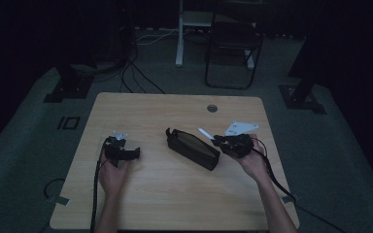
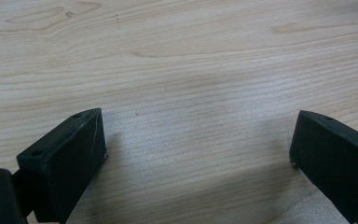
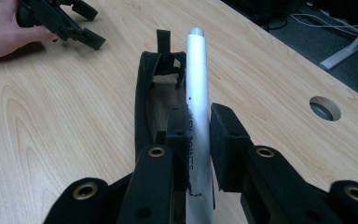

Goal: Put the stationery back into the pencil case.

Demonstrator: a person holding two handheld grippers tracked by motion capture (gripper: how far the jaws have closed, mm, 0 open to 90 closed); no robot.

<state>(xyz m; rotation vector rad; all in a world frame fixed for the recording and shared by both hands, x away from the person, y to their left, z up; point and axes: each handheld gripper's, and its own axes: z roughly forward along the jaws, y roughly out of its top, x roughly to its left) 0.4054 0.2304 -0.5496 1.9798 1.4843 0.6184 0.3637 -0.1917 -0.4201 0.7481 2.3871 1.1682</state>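
Observation:
A black zip pencil case (image 1: 193,149) lies open in the middle of the wooden table (image 1: 175,204); its dark inside (image 3: 154,100) faces up. My right gripper (image 3: 196,128) is shut on a silver-white pen (image 3: 198,88), which points out over the case's near edge. From above, the pen (image 1: 205,133) sticks out left of the right gripper (image 1: 219,141), just right of the case. My left gripper (image 1: 137,153) rests low over bare wood at the left, held in a hand, its jaws wide apart with nothing between them (image 2: 198,149). It is also seen far off (image 3: 79,32) in the right gripper view.
A round cable hole (image 1: 212,108) sits near the table's far edge. A black chair (image 1: 233,43) and a white desk leg (image 1: 179,34) stand beyond the table. Cables trail from both grippers off the near edge.

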